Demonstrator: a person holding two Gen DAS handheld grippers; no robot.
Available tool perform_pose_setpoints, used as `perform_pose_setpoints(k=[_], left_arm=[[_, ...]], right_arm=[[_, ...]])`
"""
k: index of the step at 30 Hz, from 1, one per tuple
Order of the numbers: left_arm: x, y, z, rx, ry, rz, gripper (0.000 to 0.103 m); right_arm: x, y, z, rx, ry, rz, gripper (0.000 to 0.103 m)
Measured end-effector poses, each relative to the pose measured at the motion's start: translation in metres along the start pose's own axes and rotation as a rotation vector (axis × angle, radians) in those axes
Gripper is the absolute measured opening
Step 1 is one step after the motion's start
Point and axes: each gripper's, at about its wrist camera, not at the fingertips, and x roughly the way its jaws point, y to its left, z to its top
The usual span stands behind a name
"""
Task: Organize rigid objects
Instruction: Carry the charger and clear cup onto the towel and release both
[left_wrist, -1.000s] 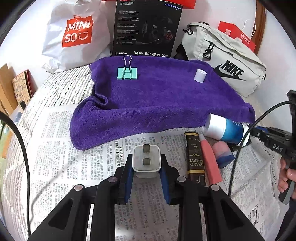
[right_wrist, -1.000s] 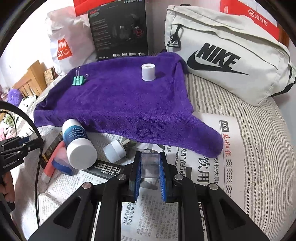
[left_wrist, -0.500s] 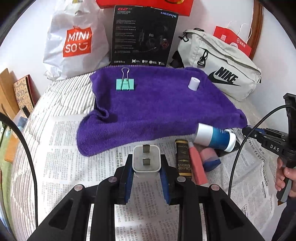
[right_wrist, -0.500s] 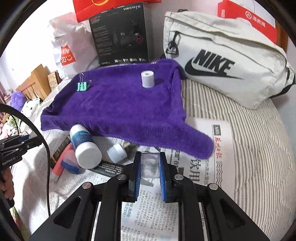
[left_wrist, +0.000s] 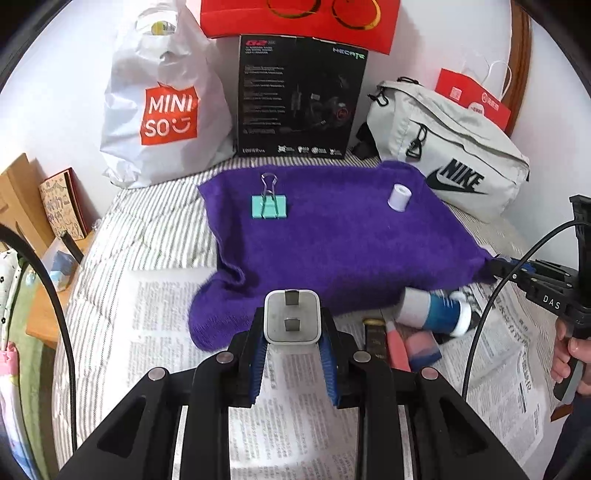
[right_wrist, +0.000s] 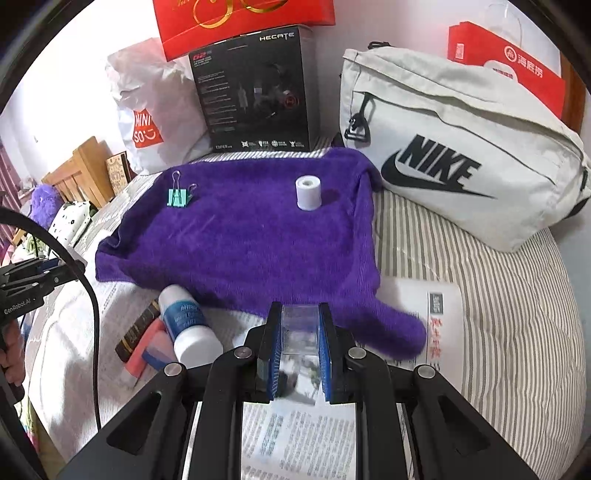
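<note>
Under everything is the bed (right_wrist: 498, 295), striped sheet and all, with newspaper (left_wrist: 166, 314) spread across its near half. On top lies the big purple towel (left_wrist: 332, 236), its near edge hanging over the newspaper just ahead of both my tools.

At the back, against the wall, a grey Nike bag (right_wrist: 461, 147) sits to the right, a white Miniso bag (left_wrist: 159, 103) to the left, and a black Hecate box (left_wrist: 299, 96) stands upright between them.

Now my left hand-held gripper (left_wrist: 293, 332): its blue pads are pinching a white charger plug (left_wrist: 291, 317), prongs facing up at the camera, held clear above the newspaper at the towel's near edge. My right hand-held gripper (right_wrist: 297, 343) is clamped on a small clear plastic box (right_wrist: 299, 328), right between the pads, over the towel's trailing corner.

Down on the newspaper, between my two tools, lies a white-and-blue bottle (right_wrist: 184, 321) on its side, touching the towel's edge. Beside it a dark slim box with gold lettering (right_wrist: 136, 328), and a pink-and-blue eraser (left_wrist: 421, 345) with a pink tube (left_wrist: 397, 345) tucked in close.

Up on the towel, well apart from each other: a small white roll (right_wrist: 308, 192) standing upright toward the right, and a teal binder clip (left_wrist: 269, 205) toward the left.
</note>
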Motion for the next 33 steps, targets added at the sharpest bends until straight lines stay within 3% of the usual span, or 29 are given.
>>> perform_pose_setpoints(k=[11,14,23,33], left_arm=[[0.025,0.01,0.035,0.015,0.012,0.006,0.025],[0.038,0.011,0.042,0.015,0.013,-0.023,0.025],[0.064,0.01,0.056,0.022,0.026,-0.06,0.025],[0.089,0.018,0.076,0.027,0.05,-0.049,0.025]], right_arm=[[0.028,-0.004,0.038,-0.019,-0.007,-0.017,0.017],[0.039,-0.005,0.046,-0.022,0.01,-0.02,0.017],[0.056,-0.009,0.055,-0.038,0.026,-0.036,0.017],[0.081,-0.011,0.072,-0.045,0.042,-0.046,0.017]])
